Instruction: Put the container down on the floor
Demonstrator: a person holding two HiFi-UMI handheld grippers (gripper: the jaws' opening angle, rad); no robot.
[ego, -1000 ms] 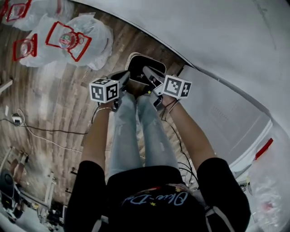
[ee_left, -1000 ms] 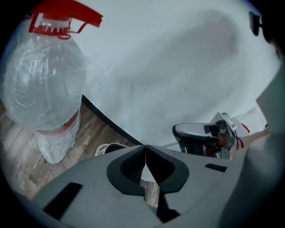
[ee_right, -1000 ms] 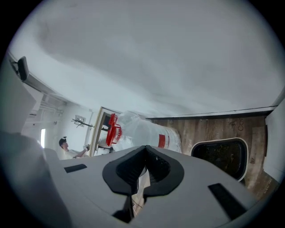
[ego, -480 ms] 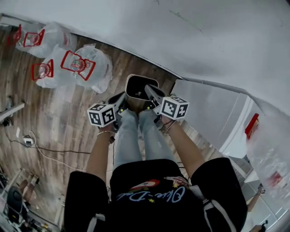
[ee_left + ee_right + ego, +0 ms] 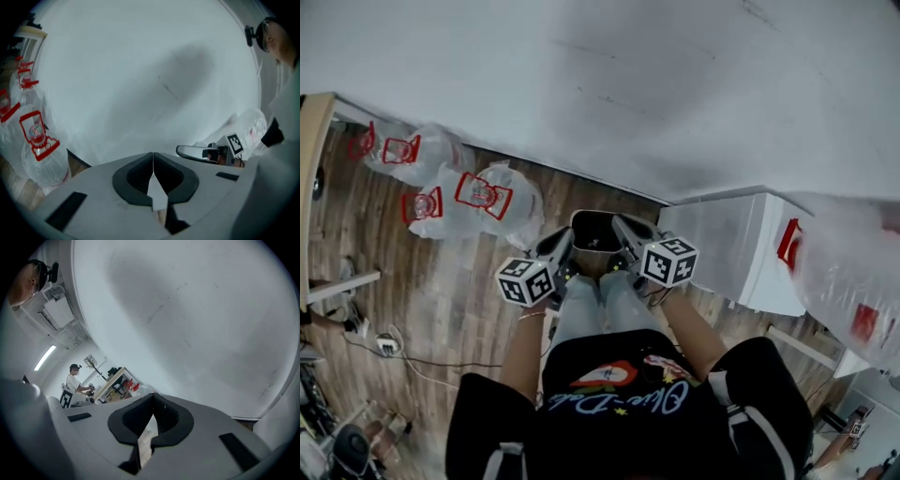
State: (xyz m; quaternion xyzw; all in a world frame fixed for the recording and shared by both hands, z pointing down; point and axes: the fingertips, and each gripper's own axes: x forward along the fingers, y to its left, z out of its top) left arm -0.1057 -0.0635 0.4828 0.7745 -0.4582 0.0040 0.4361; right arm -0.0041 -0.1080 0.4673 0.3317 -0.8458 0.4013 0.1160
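Observation:
The container (image 5: 592, 214), a white-rimmed tub with a dark inside, stands on the wooden floor at the foot of the white wall, just beyond the person's feet. My left gripper (image 5: 562, 242) hangs over its left edge and my right gripper (image 5: 623, 230) over its right edge. Whether either touches it cannot be told from the head view. In the left gripper view the left gripper (image 5: 153, 157) is shut with nothing between the pads. The right gripper (image 5: 153, 400) is shut and empty too. Neither gripper view shows the container.
Clear water jugs with red handles (image 5: 483, 202) lie on the floor to the left, also seen as jugs (image 5: 40, 145). A white cabinet (image 5: 722, 248) stands right of the container, with a plastic bag (image 5: 853, 281) beyond. Cables (image 5: 389, 345) trail at left.
The head view has risen and tilted toward the wall, so the container and both grippers look smaller and lower. Both grippers stay close over the container.

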